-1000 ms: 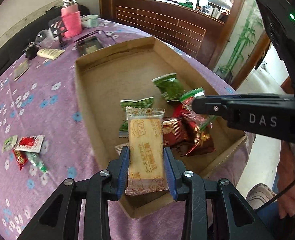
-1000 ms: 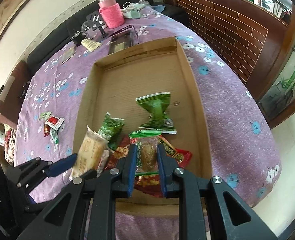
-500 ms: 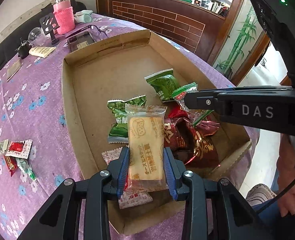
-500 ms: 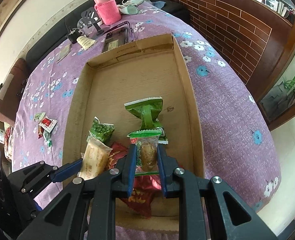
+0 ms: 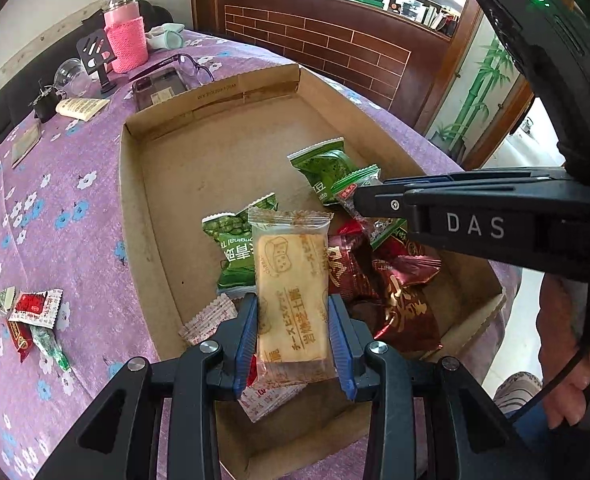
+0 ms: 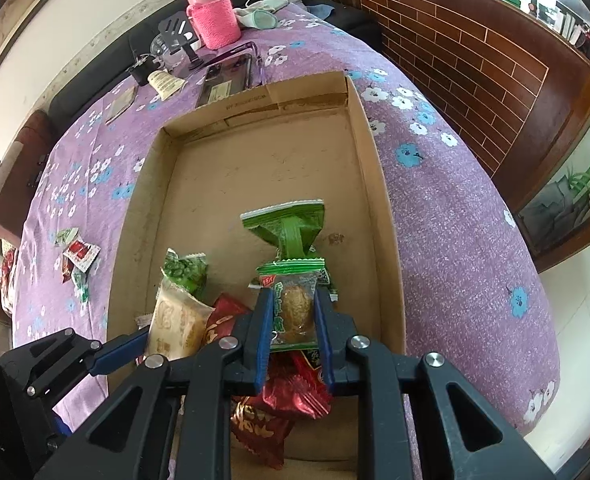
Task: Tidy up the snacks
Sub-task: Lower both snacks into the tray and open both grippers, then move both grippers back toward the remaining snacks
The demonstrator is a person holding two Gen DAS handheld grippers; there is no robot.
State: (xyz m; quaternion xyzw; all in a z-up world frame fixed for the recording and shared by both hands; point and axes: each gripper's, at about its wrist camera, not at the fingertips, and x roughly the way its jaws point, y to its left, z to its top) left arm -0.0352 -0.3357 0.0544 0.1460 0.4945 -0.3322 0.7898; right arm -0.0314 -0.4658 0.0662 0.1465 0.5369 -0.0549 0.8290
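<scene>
My left gripper point(image 5: 293, 332) is shut on a tan biscuit packet point(image 5: 291, 284), held upright above the near end of a shallow cardboard box point(image 5: 131, 200). My right gripper point(image 6: 294, 320) is shut on a small green-edged snack packet point(image 6: 293, 304) over the same box point(image 6: 379, 200). The right gripper also shows in the left wrist view point(image 5: 359, 200), to the right of the biscuit. Green packets point(image 5: 323, 168) and dark red packets point(image 5: 399, 300) lie in the box below.
A few small packets point(image 5: 31, 316) lie on the purple flowered tablecloth point(image 5: 55, 184) left of the box. A pink-sleeved flask point(image 5: 125, 34), a phone point(image 5: 159, 88), glasses and small items stand beyond the box. A brick-faced counter point(image 5: 335, 44) is behind.
Both grippers have moved forward over the box with their packets still held. The box and the snacks in it now look nearer.
</scene>
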